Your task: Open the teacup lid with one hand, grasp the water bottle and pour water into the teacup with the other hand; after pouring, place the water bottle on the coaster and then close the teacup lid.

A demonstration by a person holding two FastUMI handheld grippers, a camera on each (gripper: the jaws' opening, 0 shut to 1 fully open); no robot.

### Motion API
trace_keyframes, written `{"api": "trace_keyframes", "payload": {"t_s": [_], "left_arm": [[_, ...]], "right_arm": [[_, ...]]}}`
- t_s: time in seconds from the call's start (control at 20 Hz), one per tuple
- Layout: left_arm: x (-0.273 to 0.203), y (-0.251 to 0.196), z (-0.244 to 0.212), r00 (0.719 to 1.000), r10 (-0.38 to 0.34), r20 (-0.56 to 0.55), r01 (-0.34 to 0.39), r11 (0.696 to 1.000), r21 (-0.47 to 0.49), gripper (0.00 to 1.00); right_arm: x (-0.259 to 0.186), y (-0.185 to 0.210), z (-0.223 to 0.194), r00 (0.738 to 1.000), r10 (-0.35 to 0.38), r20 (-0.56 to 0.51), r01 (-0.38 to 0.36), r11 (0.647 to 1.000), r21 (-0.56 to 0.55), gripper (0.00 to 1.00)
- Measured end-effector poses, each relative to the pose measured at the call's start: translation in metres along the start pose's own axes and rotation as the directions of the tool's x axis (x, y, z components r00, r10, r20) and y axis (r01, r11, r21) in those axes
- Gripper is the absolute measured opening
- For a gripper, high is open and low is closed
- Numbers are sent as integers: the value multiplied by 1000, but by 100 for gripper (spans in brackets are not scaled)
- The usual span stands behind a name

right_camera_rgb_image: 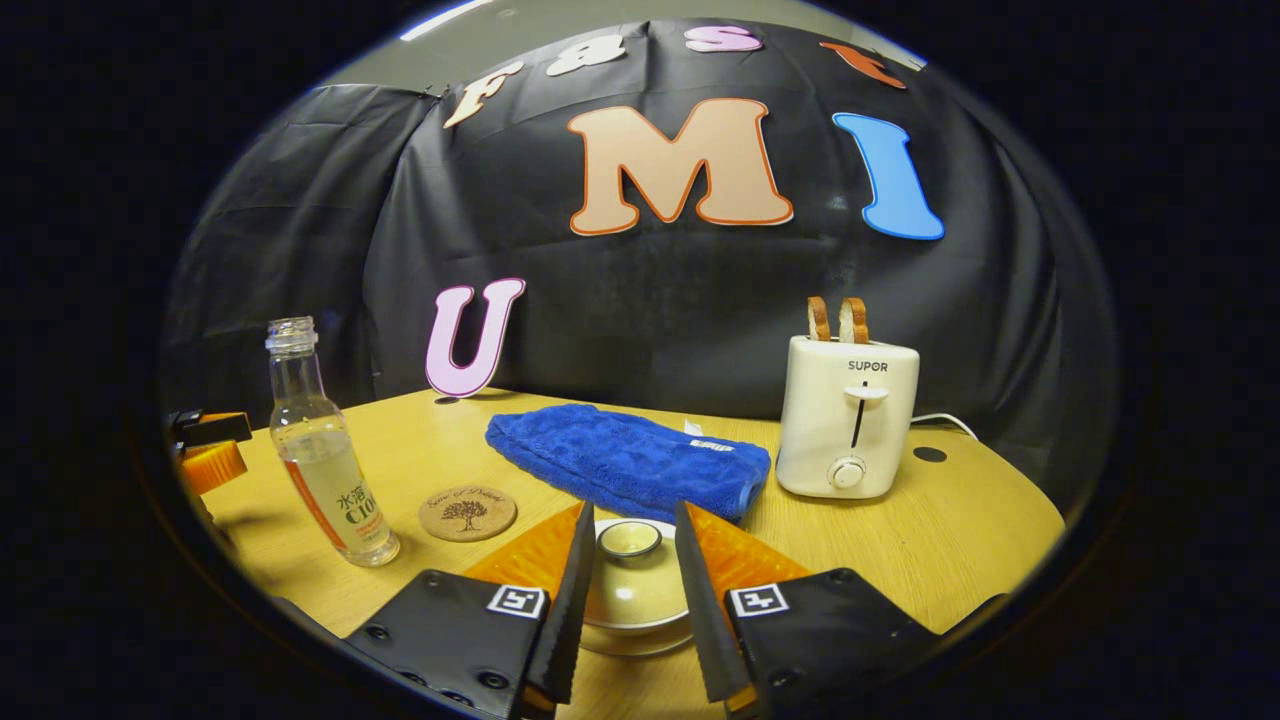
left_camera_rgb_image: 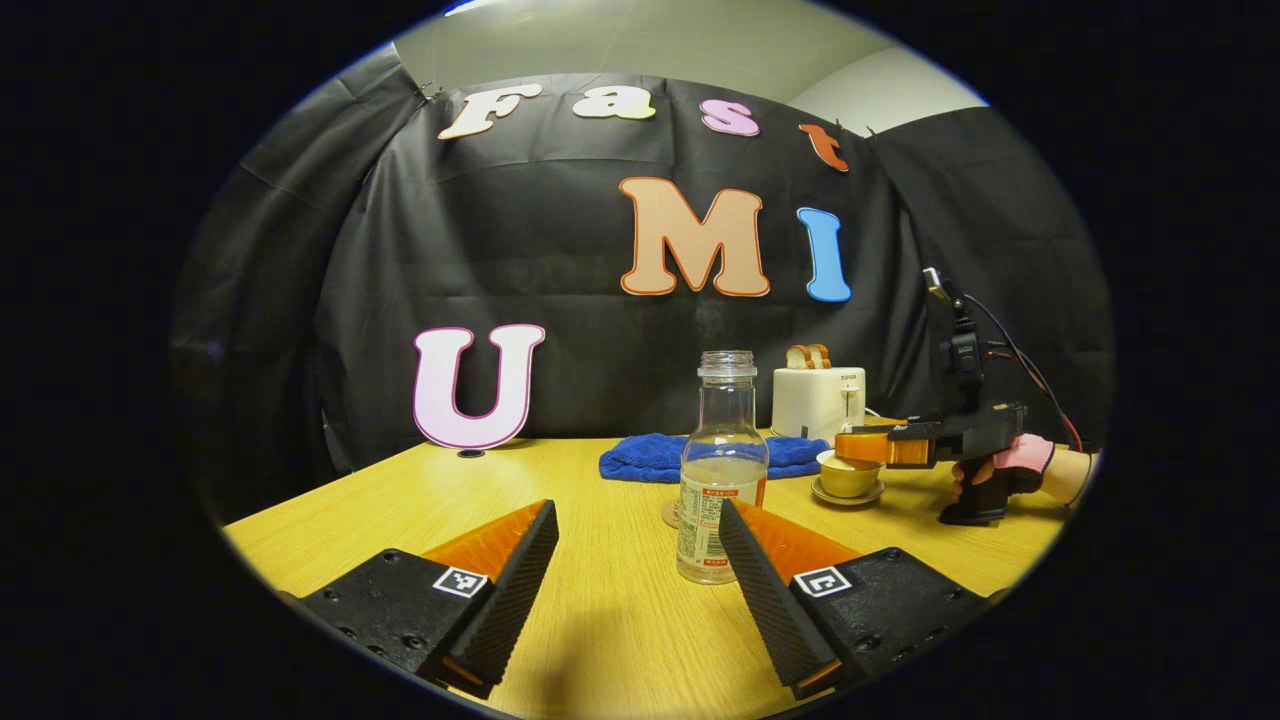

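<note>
Right between my right tool's (right_camera_rgb_image: 630,545) fingers sits the small yellow-glazed ceramic teacup (right_camera_rgb_image: 637,592) on its saucer, with the round lid (right_camera_rgb_image: 629,539) on top. I've got the fingers narrowed in around the lid, one on each side, but I can't tell if both are actually pressing on it. From the left gripper view you can see that same tool (left_camera_rgb_image: 850,447) reaching over the cup, a hand (left_camera_rgb_image: 1005,468) holding its grip.

Over on my left, the clear glass water bottle (left_camera_rgb_image: 721,466) with the orange-and-white label stands upright on the light wooden bench (left_camera_rgb_image: 600,610), uncapped, partly filled. My left tool (left_camera_rgb_image: 638,535) is spread wide with the bottle just ahead, close by the right-hand finger (left_camera_rgb_image: 765,590), not gripped.

The round cork coaster (right_camera_rgb_image: 467,513) with a tree print lies flat between bottle and cup. Behind the cup there's a folded blue towel (right_camera_rgb_image: 630,458), then a white toaster (right_camera_rgb_image: 847,415) with two bread slices (right_camera_rgb_image: 838,319) sticking up.
</note>
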State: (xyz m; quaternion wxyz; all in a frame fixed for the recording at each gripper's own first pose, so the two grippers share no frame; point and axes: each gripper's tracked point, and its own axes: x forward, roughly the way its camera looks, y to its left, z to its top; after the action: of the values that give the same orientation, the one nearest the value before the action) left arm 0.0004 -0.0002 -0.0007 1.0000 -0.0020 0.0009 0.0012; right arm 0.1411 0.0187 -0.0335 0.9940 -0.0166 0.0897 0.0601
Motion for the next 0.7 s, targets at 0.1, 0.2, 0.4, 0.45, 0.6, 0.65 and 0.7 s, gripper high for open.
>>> {"api": "trace_keyframes", "payload": {"t_s": [0.1,0.2,0.4,0.45,0.6,0.65,0.7], "left_arm": [[0,0,0,1000,-3,0,3,1000,0,95],[0,0,0,1000,-4,0,4,1000,0,95],[0,0,1,1000,-6,0,6,1000,1,94],[0,-1,0,1000,-6,0,6,1000,0,94],[0,-1,0,1000,-6,-1,6,1000,0,94],[0,-1,0,1000,-6,0,6,1000,0,94],[0,-1,0,1000,-6,-1,6,1000,0,95]], "right_arm": [[0,-2,2,1000,-7,6,7,1000,3,35],[0,-2,2,1000,-10,6,10,1000,-4,35],[-1,-1,3,1000,-16,7,16,1000,-16,29],[-2,0,2,1000,-13,8,13,1000,-20,29],[-4,0,5,1000,-11,26,11,1000,-28,29],[-5,-1,7,999,-16,40,17,1000,-22,29],[-7,-3,9,998,-20,51,20,1000,-12,29]]}}
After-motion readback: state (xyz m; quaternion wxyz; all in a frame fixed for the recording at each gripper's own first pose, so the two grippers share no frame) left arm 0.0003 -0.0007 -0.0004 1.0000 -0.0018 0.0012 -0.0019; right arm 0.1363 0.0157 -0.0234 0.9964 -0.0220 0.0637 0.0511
